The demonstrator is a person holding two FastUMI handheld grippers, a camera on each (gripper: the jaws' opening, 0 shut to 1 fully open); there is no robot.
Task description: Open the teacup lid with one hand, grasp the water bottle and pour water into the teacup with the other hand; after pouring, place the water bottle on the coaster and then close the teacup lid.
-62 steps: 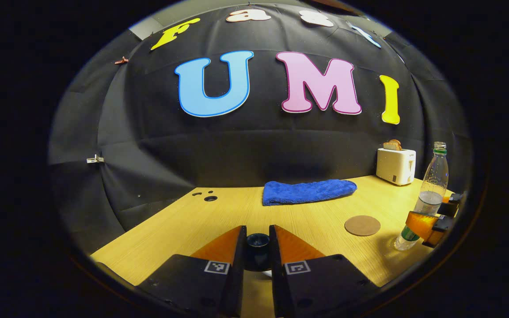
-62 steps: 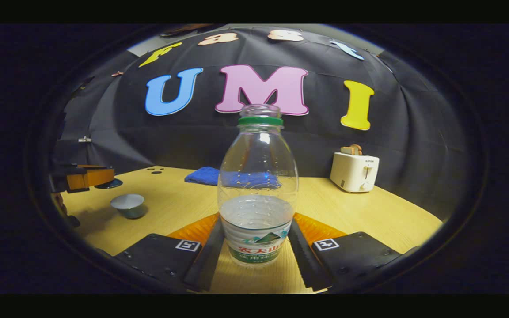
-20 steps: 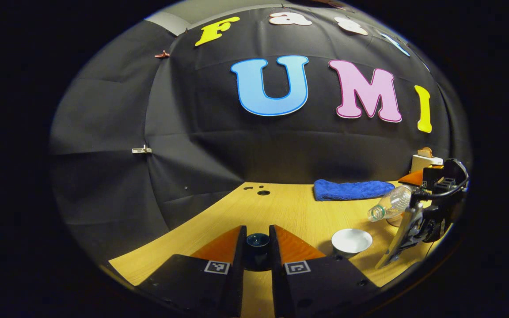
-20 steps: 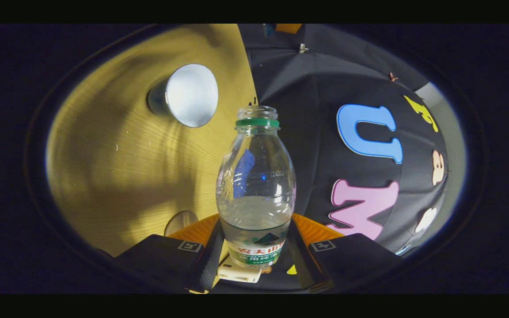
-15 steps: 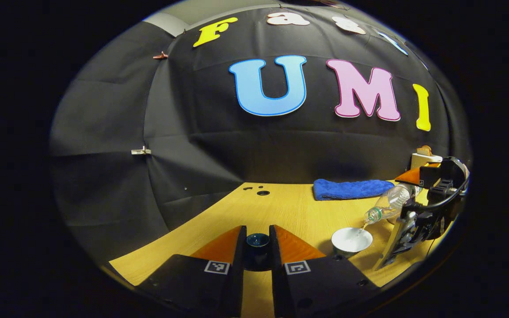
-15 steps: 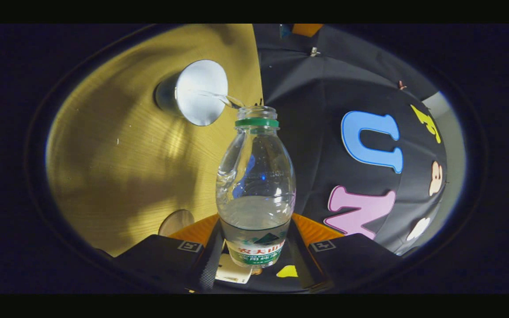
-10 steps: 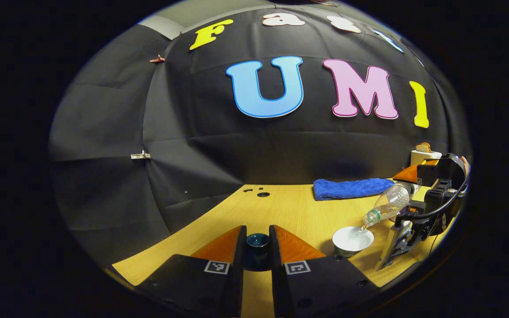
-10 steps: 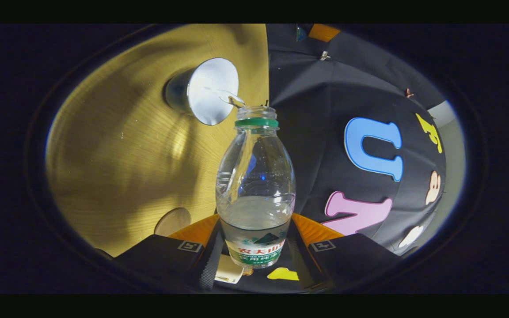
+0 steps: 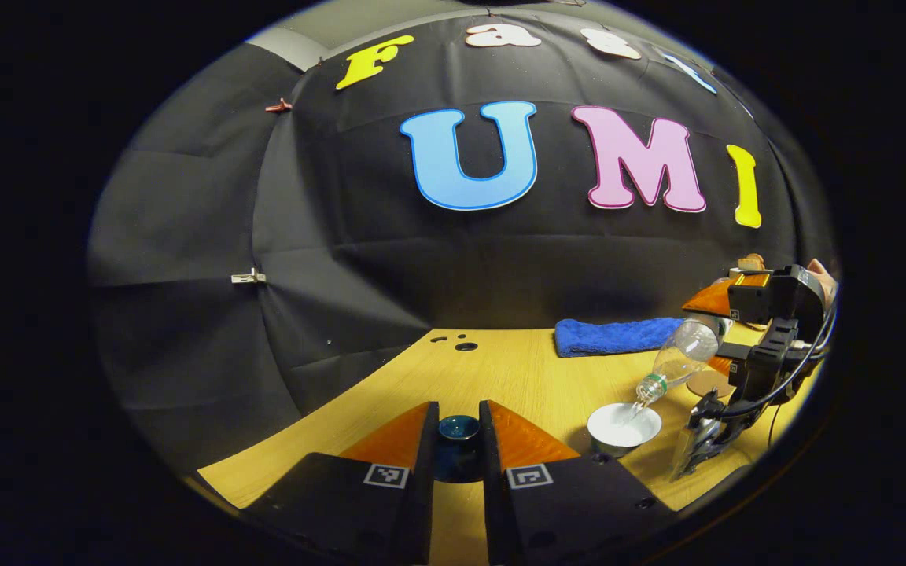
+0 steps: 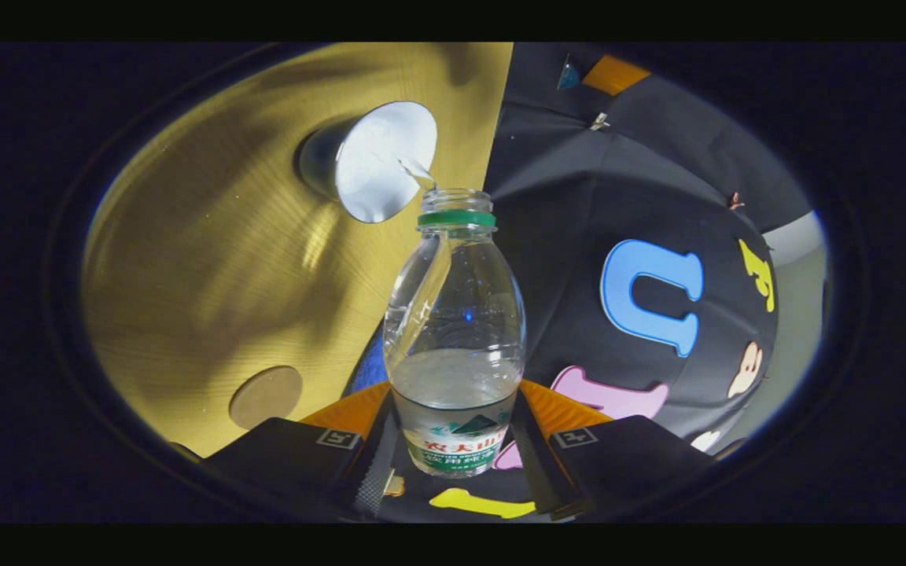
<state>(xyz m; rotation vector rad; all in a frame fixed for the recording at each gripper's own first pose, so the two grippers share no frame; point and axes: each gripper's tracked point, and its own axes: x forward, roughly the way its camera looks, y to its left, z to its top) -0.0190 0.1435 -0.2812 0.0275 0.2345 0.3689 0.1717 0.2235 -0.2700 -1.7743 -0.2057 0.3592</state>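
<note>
A black cloth wall (image 9: 359, 259) hangs behind a pale wooden table (image 9: 516, 377), which has small round holes (image 9: 466, 346) near its back edge. A blue towel (image 9: 618, 336) lies folded at the back of the table. A toaster (image 9: 750, 263) peeks out behind the right gripper (image 9: 716, 334), partly hidden. In the right gripper view a round coaster (image 10: 266, 396) lies bare on the table.

In the left gripper view, the right gripper is held high at the far right, with a bit of a hand (image 9: 821, 275) behind it. Its fingers are clamped on the water bottle (image 10: 454, 338), which tilts mouth-down just above the open teacup (image 9: 624, 425); a thin stream of water (image 10: 414, 169) runs into the cup.

The left gripper (image 9: 458, 448) sits low over the table, fingers pressed on the dark teacup lid (image 9: 458, 429), well left of the cup.
</note>
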